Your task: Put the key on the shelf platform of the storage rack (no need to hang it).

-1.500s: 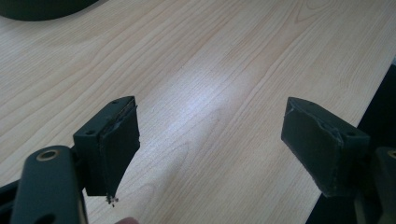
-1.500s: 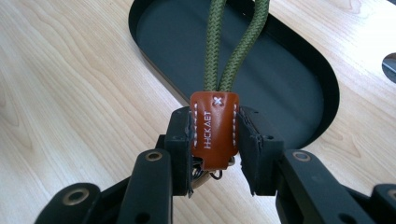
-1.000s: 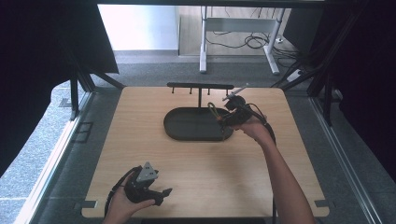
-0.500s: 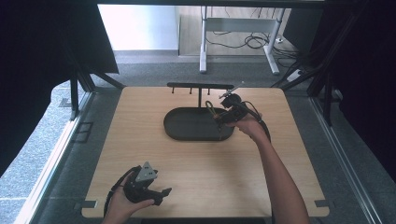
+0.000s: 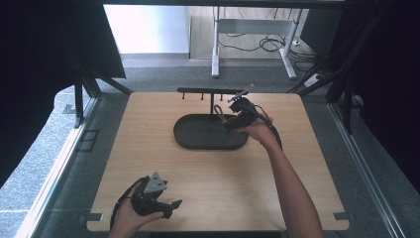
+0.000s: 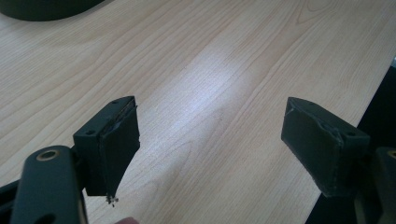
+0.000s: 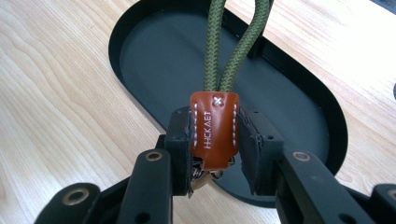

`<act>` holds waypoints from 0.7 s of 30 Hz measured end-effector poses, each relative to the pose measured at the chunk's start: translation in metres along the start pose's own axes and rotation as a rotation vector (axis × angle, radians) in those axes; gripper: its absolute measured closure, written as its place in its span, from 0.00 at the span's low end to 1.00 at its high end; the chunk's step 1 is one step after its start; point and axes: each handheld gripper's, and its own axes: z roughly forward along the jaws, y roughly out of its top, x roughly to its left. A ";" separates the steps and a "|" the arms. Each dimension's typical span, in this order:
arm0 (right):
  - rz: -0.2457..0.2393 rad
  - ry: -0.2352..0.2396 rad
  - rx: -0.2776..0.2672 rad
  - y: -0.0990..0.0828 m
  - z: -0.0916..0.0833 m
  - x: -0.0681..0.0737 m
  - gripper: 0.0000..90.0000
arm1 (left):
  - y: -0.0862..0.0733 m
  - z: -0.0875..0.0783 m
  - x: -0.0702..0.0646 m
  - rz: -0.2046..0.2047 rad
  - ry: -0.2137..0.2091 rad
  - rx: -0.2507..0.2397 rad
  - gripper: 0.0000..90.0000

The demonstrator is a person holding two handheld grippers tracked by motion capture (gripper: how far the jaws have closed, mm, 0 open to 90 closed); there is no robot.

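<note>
A keychain, a brown leather tab (image 7: 214, 133) on a green cord loop (image 7: 233, 51), is clamped between the jaws of my right gripper (image 7: 214, 140). The cord runs up and away from the jaws. In the high view the right gripper (image 5: 232, 121) hovers over the right end of a black oval tray (image 5: 198, 138), just in front of a black hook rack (image 5: 210, 91). The tray's dark floor (image 7: 159, 65) lies under the tab. My left gripper (image 5: 172, 208) sits near the table's front left edge. Its jaws stand wide apart over bare wood (image 6: 215, 149), with nothing between them.
The light wooden table (image 5: 297, 163) has open surface in front of the tray and on both sides. The table's right edge (image 6: 373, 93) runs close to the left gripper. Dark curtains and a metal frame surround the table.
The right gripper with the keychain has shifted a little to the left, toward the rack post. The left gripper has stayed where it was.
</note>
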 end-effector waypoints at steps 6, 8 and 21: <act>-0.005 0.001 0.009 0.002 0.008 0.001 0.74 | 0.000 0.000 0.001 0.000 0.000 0.001 0.22; -0.002 -0.001 0.012 0.001 0.010 0.001 0.74 | 0.000 0.000 0.001 0.000 0.001 0.001 0.22; 0.011 -0.014 0.027 -0.006 0.021 -0.004 0.74 | 0.000 0.002 0.000 -0.002 -0.002 0.004 0.22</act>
